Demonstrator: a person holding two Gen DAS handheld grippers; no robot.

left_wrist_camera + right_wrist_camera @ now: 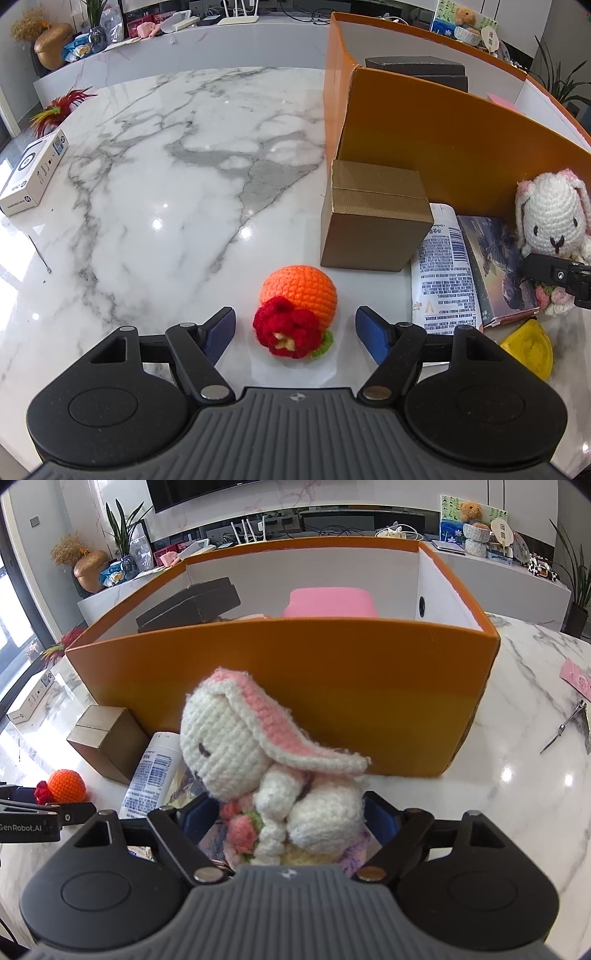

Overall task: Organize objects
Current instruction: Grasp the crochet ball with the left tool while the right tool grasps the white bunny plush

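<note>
The jaws of the left gripper (295,330) stand spread on either side of a crocheted orange ball (300,294) with a red knitted flower (286,328) on its near face; a gap shows between each blue pad and the yarn, and the ball rests on the marble bench (166,192). The jaws of the right gripper (291,821) flank the body of a white crocheted rabbit (236,746) with pink-lined ears — the rabbit fills the space between the pads, though whether they press it cannot be told. The rabbit sits at the foot of a large orange box (369,686). Between ball and rabbit lie a small brown cardboard box (373,218), a white printed packet (441,266) and a dark illustrated carton (495,269). A yellow object (530,350) lies nearer the camera. Inside the orange box are dark blocks (192,603) and a pink item (330,603).
</note>
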